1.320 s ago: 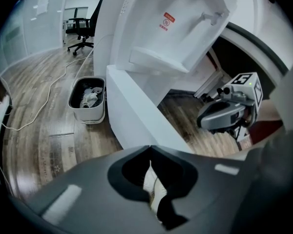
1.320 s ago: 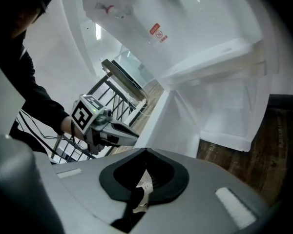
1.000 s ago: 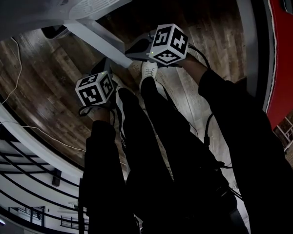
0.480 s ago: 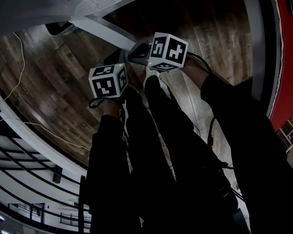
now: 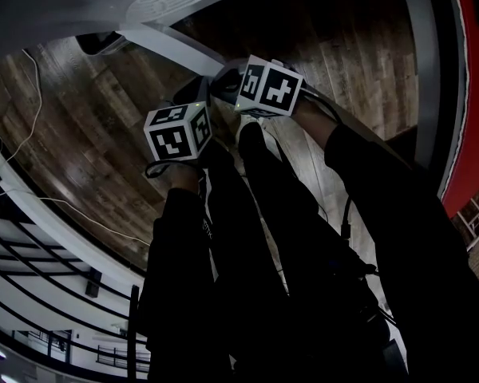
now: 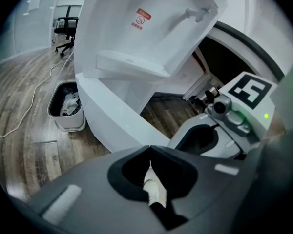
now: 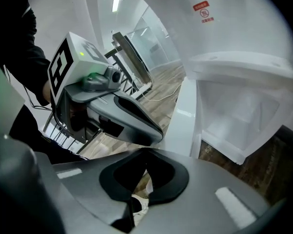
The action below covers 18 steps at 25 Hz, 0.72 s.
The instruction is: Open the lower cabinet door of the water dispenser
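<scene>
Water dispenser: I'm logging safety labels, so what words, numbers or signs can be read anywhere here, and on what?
Red sticker on the water dispenser front: a circular symbol below red print, too small to read.
Marker cubes: black-and-white square patterns only, no words.
Nothing else carries readable text.

We stand on a brown wood-plank floor. On it rest the tall white water dispenser, a small white waste bin just beside it, a thin white cable trailing across the planks, and a black office chair farther off.
</scene>
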{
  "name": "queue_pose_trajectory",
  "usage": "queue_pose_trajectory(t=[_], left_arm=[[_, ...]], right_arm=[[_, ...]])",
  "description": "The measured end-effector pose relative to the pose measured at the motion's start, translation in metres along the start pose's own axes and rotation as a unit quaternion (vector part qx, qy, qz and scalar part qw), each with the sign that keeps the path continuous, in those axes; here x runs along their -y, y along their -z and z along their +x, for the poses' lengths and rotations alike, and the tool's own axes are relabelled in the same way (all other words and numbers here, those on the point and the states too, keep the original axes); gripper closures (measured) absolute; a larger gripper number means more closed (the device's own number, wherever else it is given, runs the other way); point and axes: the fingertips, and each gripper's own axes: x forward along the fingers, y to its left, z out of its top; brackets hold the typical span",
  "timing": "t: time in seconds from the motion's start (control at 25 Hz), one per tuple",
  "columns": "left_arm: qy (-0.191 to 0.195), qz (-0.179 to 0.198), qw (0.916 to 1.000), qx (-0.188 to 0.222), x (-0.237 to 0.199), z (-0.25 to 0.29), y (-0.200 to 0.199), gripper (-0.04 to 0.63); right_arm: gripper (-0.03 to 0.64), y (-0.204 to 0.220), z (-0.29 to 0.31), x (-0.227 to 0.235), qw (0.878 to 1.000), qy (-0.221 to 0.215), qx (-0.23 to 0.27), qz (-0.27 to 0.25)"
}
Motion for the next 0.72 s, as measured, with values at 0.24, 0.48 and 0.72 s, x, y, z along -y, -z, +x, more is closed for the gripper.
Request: queue_pose_trajectory(t=[0.24,0.48,0.72], left_arm=[[-0.001,-0.002,1.0000,-0.001,-0.003,-0.001,0.001,0.588],[-0.003,-0.015,0.9999,-0.001,-0.006,-0.002,0.005,0.588],[0.001,-0.015,0.9999,-0.001,-0.001,-0.001,0.005,0.588]], right_arm=[[0.618,-0.003,-0.004,0.011,1.000,0.018,0.002,0.008],[0.618,-0.004,-0.013,0.027,0.998,0.062,-0.003,0.013],[0.618,-0.005,-0.024,0.044,0.995,0.100,0.003,0.016]])
